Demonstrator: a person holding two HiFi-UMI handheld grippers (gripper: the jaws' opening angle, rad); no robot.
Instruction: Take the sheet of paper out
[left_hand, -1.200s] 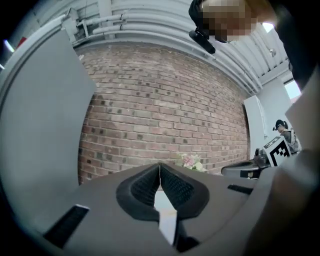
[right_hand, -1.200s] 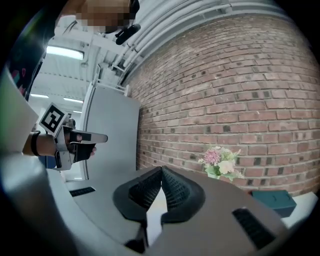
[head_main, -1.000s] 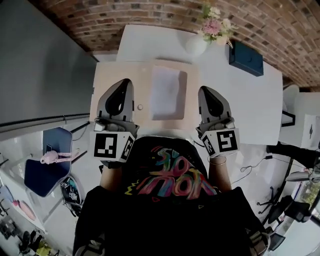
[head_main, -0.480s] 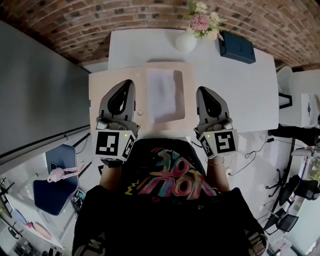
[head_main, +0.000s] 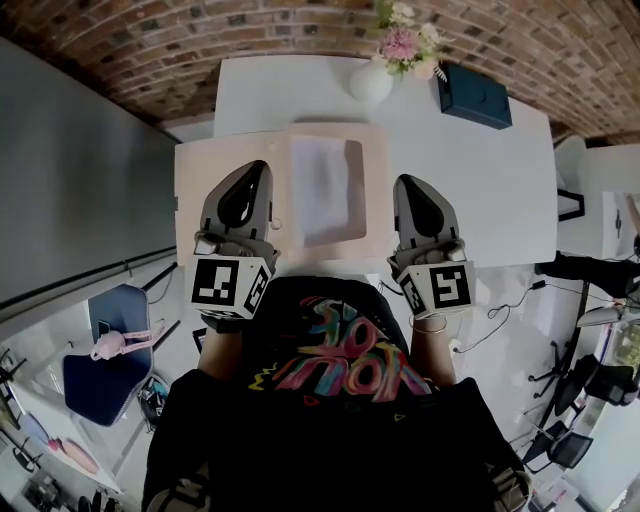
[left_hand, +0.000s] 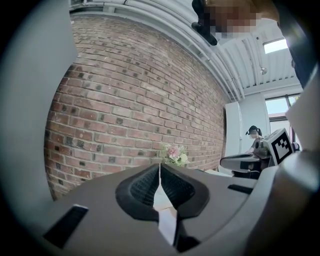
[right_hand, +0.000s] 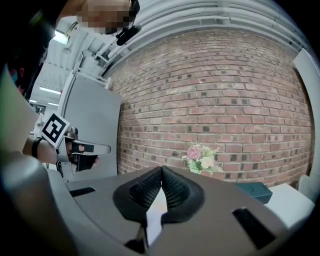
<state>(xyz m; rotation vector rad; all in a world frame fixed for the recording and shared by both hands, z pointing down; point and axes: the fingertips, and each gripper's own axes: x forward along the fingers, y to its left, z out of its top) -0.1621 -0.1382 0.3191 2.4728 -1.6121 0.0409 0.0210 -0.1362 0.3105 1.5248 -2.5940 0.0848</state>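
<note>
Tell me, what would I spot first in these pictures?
The left tongs and right tongs, both shut, are held either side of a white sheet of paper in a tan tray. Farther back, pink flowers in a white vase stand out against the red brick wall.
</note>
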